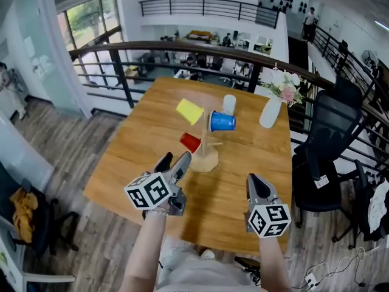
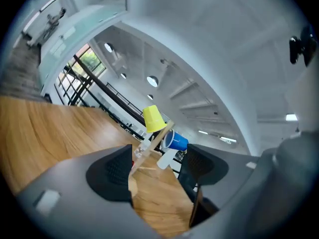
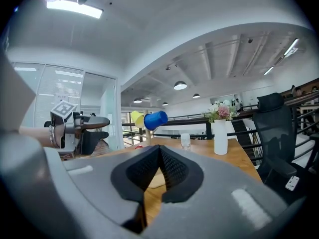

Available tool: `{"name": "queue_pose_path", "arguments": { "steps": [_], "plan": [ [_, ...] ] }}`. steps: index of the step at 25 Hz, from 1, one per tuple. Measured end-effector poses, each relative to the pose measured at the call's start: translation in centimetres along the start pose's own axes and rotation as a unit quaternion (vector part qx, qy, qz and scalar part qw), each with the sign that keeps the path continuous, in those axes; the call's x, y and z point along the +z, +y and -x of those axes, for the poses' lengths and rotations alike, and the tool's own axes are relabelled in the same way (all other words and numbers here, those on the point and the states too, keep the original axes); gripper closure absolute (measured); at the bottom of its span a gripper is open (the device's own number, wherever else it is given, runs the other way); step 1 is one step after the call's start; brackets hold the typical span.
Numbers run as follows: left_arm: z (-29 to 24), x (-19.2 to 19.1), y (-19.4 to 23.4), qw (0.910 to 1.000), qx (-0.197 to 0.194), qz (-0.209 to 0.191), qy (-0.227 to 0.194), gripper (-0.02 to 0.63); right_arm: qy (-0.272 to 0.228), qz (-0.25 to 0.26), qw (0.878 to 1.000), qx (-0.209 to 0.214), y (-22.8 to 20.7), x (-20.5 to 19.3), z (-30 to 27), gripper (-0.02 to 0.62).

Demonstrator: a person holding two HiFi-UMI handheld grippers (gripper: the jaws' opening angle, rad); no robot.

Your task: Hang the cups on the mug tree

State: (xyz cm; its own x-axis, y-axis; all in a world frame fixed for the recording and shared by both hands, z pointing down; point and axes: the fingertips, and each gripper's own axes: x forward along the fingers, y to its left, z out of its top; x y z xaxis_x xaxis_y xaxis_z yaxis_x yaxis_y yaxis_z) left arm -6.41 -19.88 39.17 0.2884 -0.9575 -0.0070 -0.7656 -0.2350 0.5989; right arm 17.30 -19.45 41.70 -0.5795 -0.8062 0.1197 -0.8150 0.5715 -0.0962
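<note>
A wooden mug tree [image 1: 205, 154] stands mid-table with a yellow cup [image 1: 189, 111], a blue cup [image 1: 222, 121] and a red cup [image 1: 190, 142] hanging on its pegs. Behind it, a clear cup [image 1: 229, 104] stands on the table. My left gripper [image 1: 173, 162] hovers just before the tree, rolled onto its side, jaws open and empty. In the left gripper view the yellow cup [image 2: 153, 117] and blue cup [image 2: 175, 141] show beyond the open gripper [image 2: 157, 166]. My right gripper [image 1: 253, 180] is nearer the front edge, shut and empty [image 3: 159, 158]; its view shows the blue cup [image 3: 156, 120] and clear cup [image 3: 185, 140].
A white vase with flowers [image 1: 270, 111] stands at the table's back right. A black office chair [image 1: 328, 139] is beside the right edge. A dark railing [image 1: 182, 47] runs behind the wooden table [image 1: 134, 163].
</note>
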Motion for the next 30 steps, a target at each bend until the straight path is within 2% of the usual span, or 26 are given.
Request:
{"name": "queue_pose_path", "arguments": {
  "steps": [4, 8, 11, 15, 18, 21, 30],
  "plan": [
    [2.2, 1.5, 0.7, 0.9946, 0.024, -0.097, -0.030, 0.300, -0.015, 0.014, 1.000, 0.000, 1.4, 1.0, -0.1, 0.594],
    [4.0, 3.2, 0.8, 0.9737, 0.049, -0.215, -0.055, 0.333, -0.034, 0.025, 0.999, -0.019, 2.1, 2.5, -0.1, 0.594],
    [4.9, 3.7, 0.7, 0.9607, 0.052, -0.267, -0.057, 0.374, -0.041, 0.042, 0.998, -0.036, 2.8, 3.4, 0.1, 0.594],
    [6.1, 4.8, 1.2, 0.9472, 0.064, -0.309, -0.059, 0.481, -0.067, 0.062, 0.994, -0.054, 4.0, 5.2, 0.3, 0.594],
    [6.7, 5.9, 1.1, 0.9398, 0.064, -0.329, -0.067, 0.589, -0.078, 0.067, 0.993, -0.058, 4.9, 6.0, 0.3, 0.594],
    [7.0, 6.9, 0.6, 0.9326, 0.055, -0.350, -0.070, 0.589, -0.079, 0.080, 0.992, -0.059, 5.9, 6.2, 0.4, 0.594],
    [8.2, 9.8, -2.1, 0.9200, 0.019, -0.379, -0.099, 0.589, -0.081, 0.132, 0.986, -0.061, 8.0, 7.7, 1.5, 0.594]
  ]
}}
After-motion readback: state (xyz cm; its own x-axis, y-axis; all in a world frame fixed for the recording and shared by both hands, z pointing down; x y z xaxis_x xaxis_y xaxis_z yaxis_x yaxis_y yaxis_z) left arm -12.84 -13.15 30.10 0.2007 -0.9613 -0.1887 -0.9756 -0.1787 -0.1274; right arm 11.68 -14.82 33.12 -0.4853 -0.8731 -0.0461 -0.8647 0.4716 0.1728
